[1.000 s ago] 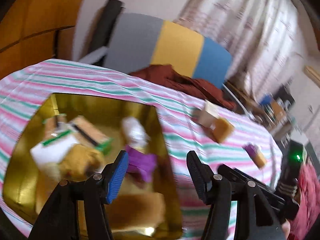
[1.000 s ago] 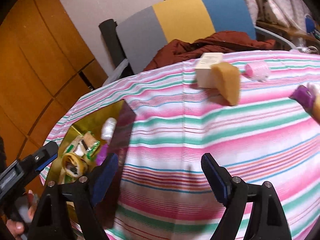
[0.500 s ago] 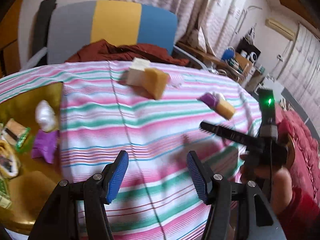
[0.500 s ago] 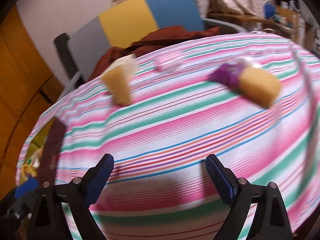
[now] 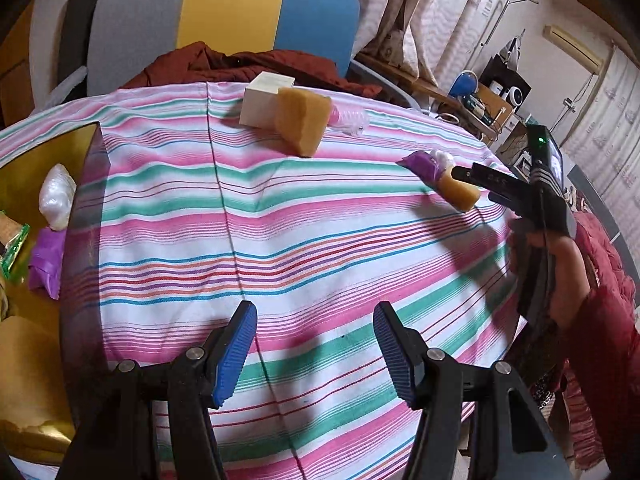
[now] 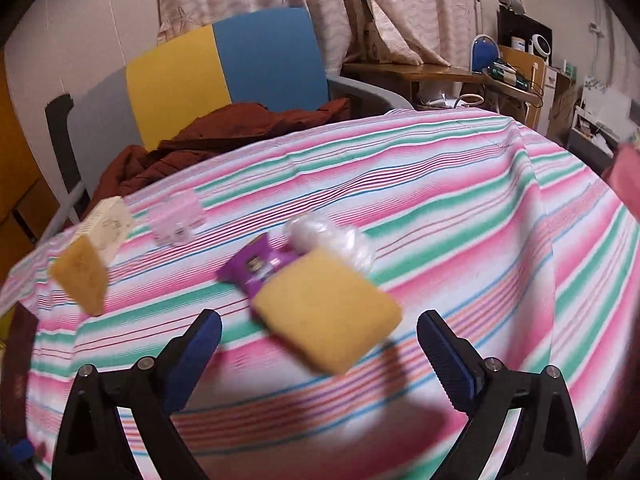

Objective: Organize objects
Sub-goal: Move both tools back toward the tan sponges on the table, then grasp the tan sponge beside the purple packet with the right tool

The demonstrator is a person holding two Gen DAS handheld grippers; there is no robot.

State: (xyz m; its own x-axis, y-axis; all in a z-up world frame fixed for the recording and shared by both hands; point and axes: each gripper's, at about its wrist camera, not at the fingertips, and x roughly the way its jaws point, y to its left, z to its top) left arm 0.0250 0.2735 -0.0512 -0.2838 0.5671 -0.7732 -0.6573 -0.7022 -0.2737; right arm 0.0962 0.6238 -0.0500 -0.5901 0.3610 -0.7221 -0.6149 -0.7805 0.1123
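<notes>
Ahead of the fingers on the striped cloth lie two yellow sponges (image 6: 326,316) (image 6: 80,280), one white box (image 6: 108,226), one purple packet (image 6: 256,270) and one clear pink-tinted wrapper (image 6: 176,220). One white plastic-wrapped lump (image 6: 332,238), possibly a bag, lies just beyond the nearer sponge.

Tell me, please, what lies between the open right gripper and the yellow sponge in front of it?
Only bare striped tablecloth: in the right wrist view the right gripper has just been opening, nothing between its jaws, and the yellow sponge lies just ahead.
</notes>
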